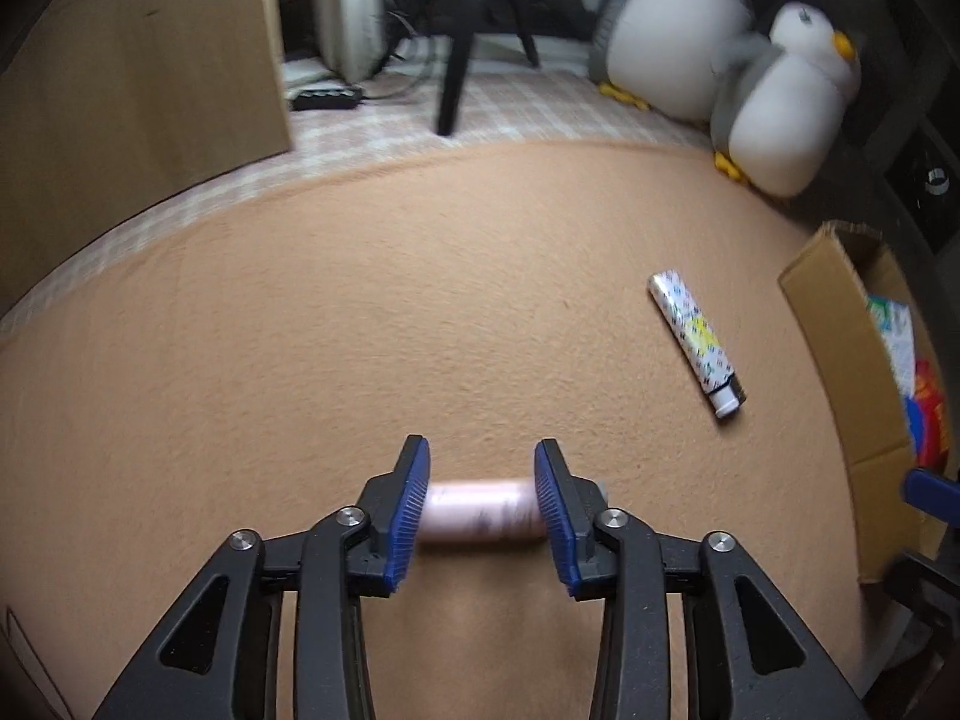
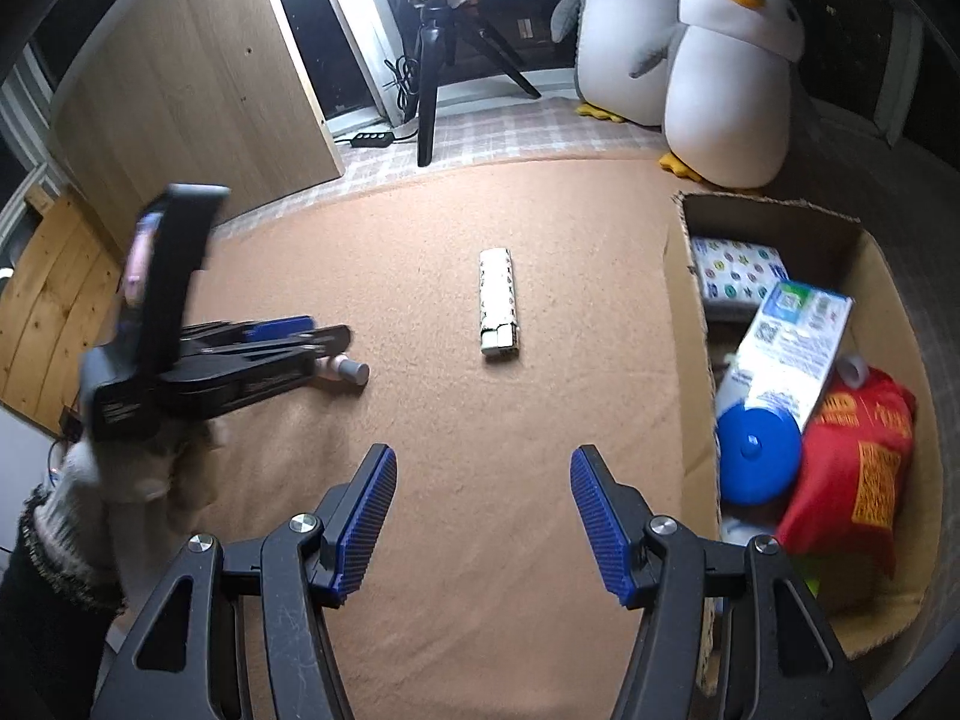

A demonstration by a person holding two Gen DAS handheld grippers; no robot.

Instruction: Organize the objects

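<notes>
Right wrist view: the cardboard box (image 2: 690,324) sits already crowded. The right gripper (image 2: 483,516) hangs apart, empty. The left gripper (image 1: 482,510) brackets the pink bottle (image 1: 480,510) endwise on the carpet; it could squirt out sideways.

claws (image 1: 482,504) (image 2: 483,519): black arms | blue ribbed pads | silver screws | hand (image 2: 114,480): pale knit glove

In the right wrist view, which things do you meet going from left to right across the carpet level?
Left hand-held gripper around the pink bottle → patterned tube → cardboard box → blue lid → red bag.
</notes>
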